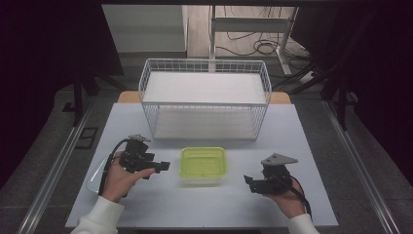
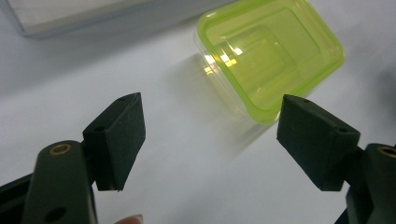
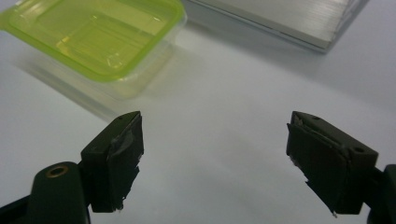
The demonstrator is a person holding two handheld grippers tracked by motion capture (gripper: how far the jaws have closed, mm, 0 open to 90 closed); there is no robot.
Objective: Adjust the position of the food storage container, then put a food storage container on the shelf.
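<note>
A clear plastic box with a yellow-green lid sits on the white table, in front of the wire basket. My left gripper hovers just left of it, jaws pointing at the box and open with nothing between them. In the left gripper view the box lies ahead and to the right of my open left gripper. My right gripper is held to the right of the box, a gap apart, also open. In the right gripper view the box is at the upper left, beyond my empty right gripper.
A white wire basket with a white shelf board stands at the back of the table. A clear, flat plastic piece lies by the left edge beside the left hand. Dark floor and cables lie beyond.
</note>
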